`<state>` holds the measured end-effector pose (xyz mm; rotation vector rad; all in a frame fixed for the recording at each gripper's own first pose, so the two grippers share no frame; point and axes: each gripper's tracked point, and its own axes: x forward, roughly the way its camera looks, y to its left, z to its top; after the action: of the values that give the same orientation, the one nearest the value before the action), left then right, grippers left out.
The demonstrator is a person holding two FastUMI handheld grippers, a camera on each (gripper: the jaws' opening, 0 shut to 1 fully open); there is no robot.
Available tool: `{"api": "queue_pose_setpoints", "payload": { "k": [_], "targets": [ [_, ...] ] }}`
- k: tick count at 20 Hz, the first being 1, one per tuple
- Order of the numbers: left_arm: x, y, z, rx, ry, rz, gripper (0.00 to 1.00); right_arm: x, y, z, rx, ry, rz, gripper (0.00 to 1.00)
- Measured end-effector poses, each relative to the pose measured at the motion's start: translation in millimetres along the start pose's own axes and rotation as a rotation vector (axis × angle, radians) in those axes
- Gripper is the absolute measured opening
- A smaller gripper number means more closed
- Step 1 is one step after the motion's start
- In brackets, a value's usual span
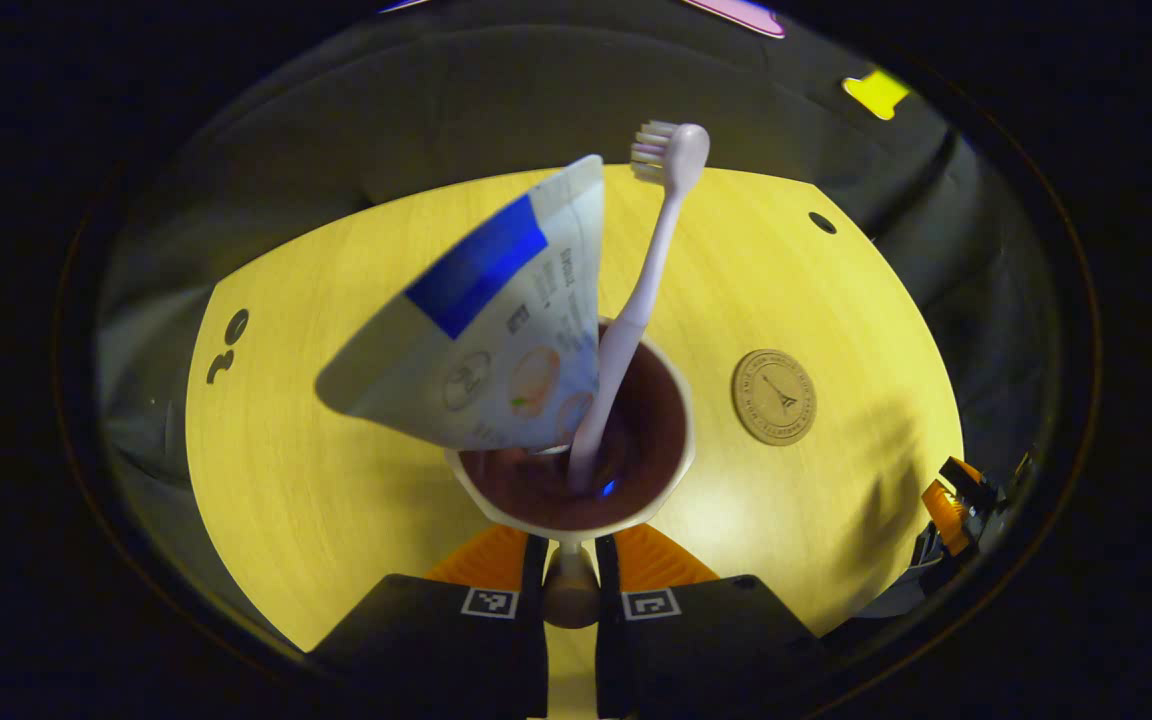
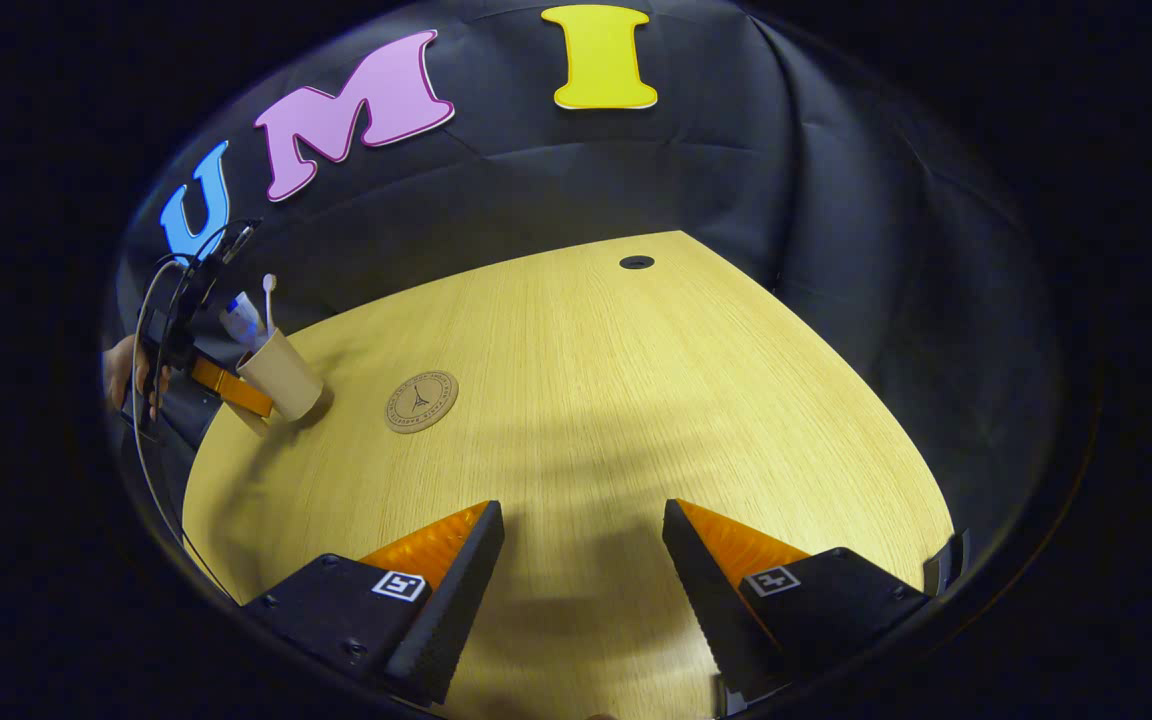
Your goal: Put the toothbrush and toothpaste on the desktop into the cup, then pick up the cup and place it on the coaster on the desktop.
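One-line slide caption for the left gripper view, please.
Left gripper grips the cup's handle; toothbrush and toothpaste stand inside, coaster nearby.

The left claw (image 1: 570, 545) has its two fingers drawn close together, pressing from either side on the near rim of the cup (image 1: 671, 470), which sits tilted in the grip. In the right gripper view a hand (image 2: 126, 375) holds that claw from behind the cup. The right claw (image 2: 584, 560) hangs with its fingers spread wide apart, holding nothing, well away from the cup.
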<state>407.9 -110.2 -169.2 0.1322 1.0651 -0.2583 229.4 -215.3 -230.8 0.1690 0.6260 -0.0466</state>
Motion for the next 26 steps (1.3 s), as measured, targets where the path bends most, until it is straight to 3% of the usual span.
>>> {"api": "queue_pose_setpoints", "payload": {
  "k": [8, 9, 10, 13, 19, 26],
  "targets": [
    [13, -81, 29, 0.153, 0.002, -0.064, 0.23, -11, -36, -5, 0.054, -0.009, -0.052, 0.99],
    [15, -90, 31, 0.167, 0.005, -0.072, 0.28, -13, -42, -6, 0.060, -0.010, -0.062, 0.99],
    [18, -98, 33, 0.184, 0.008, -0.076, 0.23, -15, -47, -6, 0.071, -0.010, -0.070, 0.99],
    [25, -120, 33, 0.227, 0.025, -0.094, 0.23, -22, -60, -11, 0.100, -0.011, -0.093, 0.99],
    [39, -146, 31, 0.290, 0.050, -0.102, 0.23, -31, -83, -26, 0.147, -0.014, -0.135, 0.99],
    [41, -147, 26, 0.286, 0.074, -0.076, 0.24, -34, -94, -34, 0.169, -0.013, -0.145, 0.99]
  ]
}}
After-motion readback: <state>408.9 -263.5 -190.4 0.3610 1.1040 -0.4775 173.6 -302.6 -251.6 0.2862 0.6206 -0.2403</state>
